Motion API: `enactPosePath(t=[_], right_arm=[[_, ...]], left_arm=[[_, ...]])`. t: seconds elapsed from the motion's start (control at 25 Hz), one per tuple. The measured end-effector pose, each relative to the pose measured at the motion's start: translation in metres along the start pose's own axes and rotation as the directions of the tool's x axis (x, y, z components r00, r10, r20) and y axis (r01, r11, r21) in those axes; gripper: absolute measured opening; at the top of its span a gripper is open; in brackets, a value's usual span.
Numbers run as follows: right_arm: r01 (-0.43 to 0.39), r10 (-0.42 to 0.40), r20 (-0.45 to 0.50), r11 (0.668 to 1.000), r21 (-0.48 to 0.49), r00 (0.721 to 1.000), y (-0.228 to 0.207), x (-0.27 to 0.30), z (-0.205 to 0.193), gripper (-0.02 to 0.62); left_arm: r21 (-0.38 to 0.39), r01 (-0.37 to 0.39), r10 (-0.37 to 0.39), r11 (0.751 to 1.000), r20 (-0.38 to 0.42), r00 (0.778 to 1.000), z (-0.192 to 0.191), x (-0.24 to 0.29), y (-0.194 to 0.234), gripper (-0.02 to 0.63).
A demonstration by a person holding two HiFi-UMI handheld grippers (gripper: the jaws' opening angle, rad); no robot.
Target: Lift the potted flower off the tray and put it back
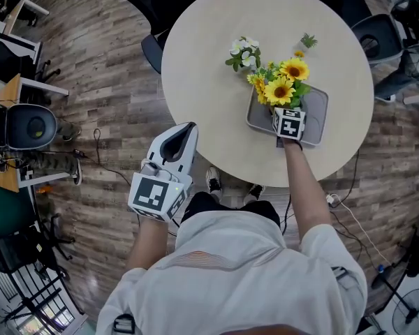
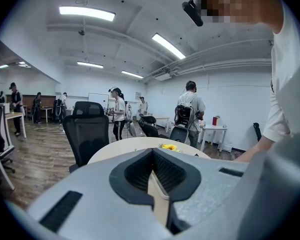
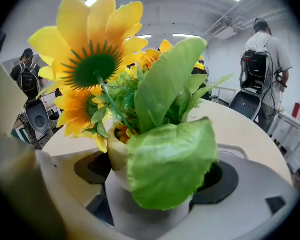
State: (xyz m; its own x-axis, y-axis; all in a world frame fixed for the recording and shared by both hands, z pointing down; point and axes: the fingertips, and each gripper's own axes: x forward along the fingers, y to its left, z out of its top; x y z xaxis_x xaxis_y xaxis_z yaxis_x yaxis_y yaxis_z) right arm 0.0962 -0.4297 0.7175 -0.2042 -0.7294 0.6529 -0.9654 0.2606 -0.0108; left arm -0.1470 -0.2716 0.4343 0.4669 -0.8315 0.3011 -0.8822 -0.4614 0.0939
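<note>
The white left gripper point(image 1: 184, 132) hangs beside the round beige table point(image 1: 209, 68), jaws together and empty. The cream pot of artificial sunflowers point(image 3: 117, 154) stands in the grey rectangular tray point(image 1: 315, 114), between the right gripper's point(image 3: 156, 176) wide-apart jaws. It is probably light and top-heavy: grip the rigid pot wall, not the floppy leaves.

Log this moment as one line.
right claw: open, astride potted flower | potted flower: over tray, contact unseen | left claw: shut, empty, near table edge

Matt tray point(image 1: 320, 109) & tabletop point(image 1: 209, 68), glossy plastic leaves point(image 3: 170, 164).
</note>
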Motion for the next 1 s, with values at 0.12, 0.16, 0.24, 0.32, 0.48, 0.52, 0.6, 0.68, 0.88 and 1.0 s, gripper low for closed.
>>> enactPosePath(t=[0.12, 0.16, 0.24, 0.32, 0.48, 0.52, 0.6, 0.68, 0.88, 1.0], right_arm=[[-0.005, 0.005, 0.030, 1.000, 0.002, 1.000, -0.002, -0.011, 0.002, 0.488], [-0.007, 0.007, 0.040, 1.000, 0.003, 0.999, -0.001, -0.016, 0.004, 0.488], [-0.010, 0.010, 0.062, 1.000, -0.003, 0.998, 0.000, -0.028, 0.011, 0.488], [-0.021, 0.022, 0.089, 1.000, -0.015, 0.996, 0.003, -0.042, 0.020, 0.488], [-0.069, 0.076, 0.160, 0.996, -0.052, 0.984, 0.013, -0.083, 0.047, 0.488], [-0.076, 0.086, 0.179, 0.995, -0.065, 0.980, 0.014, -0.095, 0.055, 0.488], [-0.091, 0.108, 0.212, 0.992, -0.085, 0.971, 0.018, -0.120, 0.074, 0.488], [-0.110, 0.130, 0.230, 0.989, -0.098, 0.964, 0.020, -0.146, 0.090, 0.488], [-0.117, 0.137, 0.260, 0.989, -0.091, 0.956, 0.016, -0.215, 0.122, 0.488], [-0.116, 0.134, 0.288, 0.990, -0.080, 0.948, 0.010, -0.255, 0.138, 0.488]], left_arm=[[0.003, 0.010, -0.010, 1.000, 0.006, 1.000, 0.001, 0.000, -0.005, 0.005], [0.004, 0.013, -0.013, 1.000, 0.009, 1.000, 0.002, -0.001, -0.006, 0.005], [0.006, 0.018, -0.018, 1.000, 0.017, 1.000, 0.004, -0.003, -0.008, 0.005], [0.007, 0.022, -0.022, 1.000, 0.027, 0.999, 0.008, -0.005, -0.010, 0.005], [0.007, 0.035, -0.036, 0.999, 0.054, 0.998, 0.017, -0.007, -0.015, 0.005], [0.009, 0.039, -0.039, 0.999, 0.063, 0.997, 0.020, -0.006, -0.016, 0.005], [0.014, 0.045, -0.046, 0.999, 0.081, 0.996, 0.026, -0.006, -0.018, 0.005], [0.017, 0.053, -0.054, 0.998, 0.097, 0.994, 0.032, -0.005, -0.021, 0.005], [0.029, 0.086, -0.089, 0.996, 0.129, 0.988, 0.045, 0.000, -0.035, 0.005], [0.042, 0.113, -0.118, 0.993, 0.144, 0.983, 0.054, 0.003, -0.046, 0.005]])
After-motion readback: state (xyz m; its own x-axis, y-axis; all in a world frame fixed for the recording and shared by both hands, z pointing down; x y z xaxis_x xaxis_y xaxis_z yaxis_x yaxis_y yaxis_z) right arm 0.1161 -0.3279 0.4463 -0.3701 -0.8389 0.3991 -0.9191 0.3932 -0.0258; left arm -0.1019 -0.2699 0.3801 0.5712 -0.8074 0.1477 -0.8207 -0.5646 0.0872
